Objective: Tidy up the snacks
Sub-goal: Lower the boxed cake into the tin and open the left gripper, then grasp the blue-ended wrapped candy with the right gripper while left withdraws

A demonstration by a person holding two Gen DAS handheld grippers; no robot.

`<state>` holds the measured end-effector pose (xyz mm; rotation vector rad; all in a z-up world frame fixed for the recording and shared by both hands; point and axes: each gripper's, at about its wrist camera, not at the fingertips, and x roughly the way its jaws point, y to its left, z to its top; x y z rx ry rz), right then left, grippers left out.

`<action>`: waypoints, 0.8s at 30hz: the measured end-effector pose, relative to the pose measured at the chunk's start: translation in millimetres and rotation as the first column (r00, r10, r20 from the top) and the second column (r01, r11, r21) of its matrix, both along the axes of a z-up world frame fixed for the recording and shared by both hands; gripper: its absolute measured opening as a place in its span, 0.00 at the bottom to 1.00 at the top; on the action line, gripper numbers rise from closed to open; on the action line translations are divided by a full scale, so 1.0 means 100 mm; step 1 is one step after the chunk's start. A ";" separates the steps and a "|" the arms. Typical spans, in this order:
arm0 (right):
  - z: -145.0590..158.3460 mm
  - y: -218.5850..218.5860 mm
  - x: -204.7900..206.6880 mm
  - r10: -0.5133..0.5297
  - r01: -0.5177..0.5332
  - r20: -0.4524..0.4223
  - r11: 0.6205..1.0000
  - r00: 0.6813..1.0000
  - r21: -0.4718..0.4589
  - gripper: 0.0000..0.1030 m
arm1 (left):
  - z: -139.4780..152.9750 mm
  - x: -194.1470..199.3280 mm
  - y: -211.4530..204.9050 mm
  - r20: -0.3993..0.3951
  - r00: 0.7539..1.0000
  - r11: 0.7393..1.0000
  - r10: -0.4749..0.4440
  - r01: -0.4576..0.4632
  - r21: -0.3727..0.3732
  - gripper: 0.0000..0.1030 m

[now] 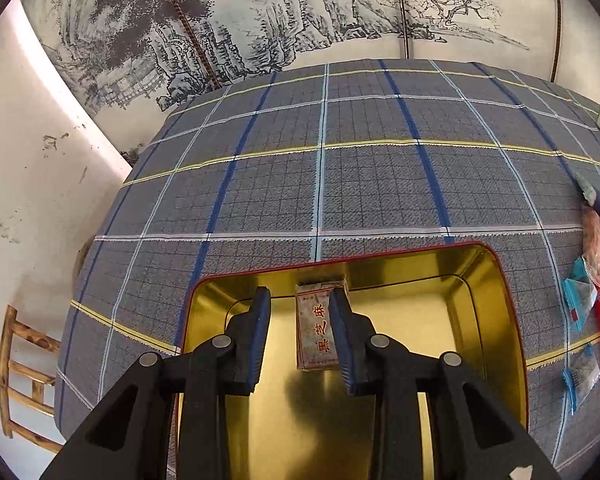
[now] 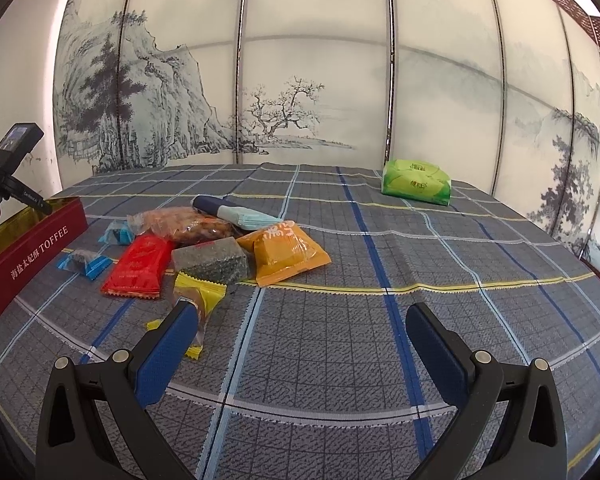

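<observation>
Gold-lined tin (image 1: 496, 320), red outside and lettered TOFFEE, set at the left end of a bench under a grey-blue plaid cloth (image 1: 340, 184). Inside it, one small brown paper-wrapped snack (image 1: 314, 332) with red characters, lying on the tin floor with its far end against the far wall. Left gripper (image 1: 300, 296) angled down into the tin, fingers a little apart around that snack: right finger just beside or touching it, left finger clearly off it, no squeeze visible. Right gripper (image 2: 300, 312) low over bare cloth, fingers spread wide with nothing between them. Remaining snacks heaped on the cloth to the right of the tin: red packet (image 2: 138, 266), orange packet (image 2: 284, 252), dark speckled block (image 2: 210, 262), clear bag of reddish pieces (image 2: 188, 224), two small blue-ended sweets (image 2: 86, 262), and a yellow-wrapped snack (image 2: 204, 292) nearest the right gripper, partly hidden behind its left finger. Dark blue tube (image 2: 216, 206) behind the heap. Green tissue pack (image 2: 416, 182) well apart at the far edge.
</observation>
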<state>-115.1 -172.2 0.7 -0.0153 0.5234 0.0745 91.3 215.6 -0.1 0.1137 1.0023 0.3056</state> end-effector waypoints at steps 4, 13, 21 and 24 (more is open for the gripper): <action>0.05 0.11 0.11 0.017 -0.017 -0.034 1.000 0.999 -0.018 1.00 | 0.14 -0.12 0.03 0.065 0.998 1.000 -0.003 0.003 -0.001 0.61; 0.51 0.71 0.11 0.320 -0.322 -0.051 0.946 0.946 -0.032 1.00 | 0.68 -0.96 0.02 0.275 0.961 0.986 0.034 0.013 -0.167 0.78; 0.50 1.77 0.34 0.625 -0.639 -0.157 0.767 0.764 -0.056 0.89 | 0.81 -1.93 -0.38 0.342 0.939 0.980 0.024 0.045 -0.194 0.96; 0.33 2.01 0.48 0.649 -0.671 -0.224 0.740 0.727 -0.035 0.71 | 0.79 -2.19 -0.50 0.346 0.938 0.981 0.026 0.043 -0.191 0.98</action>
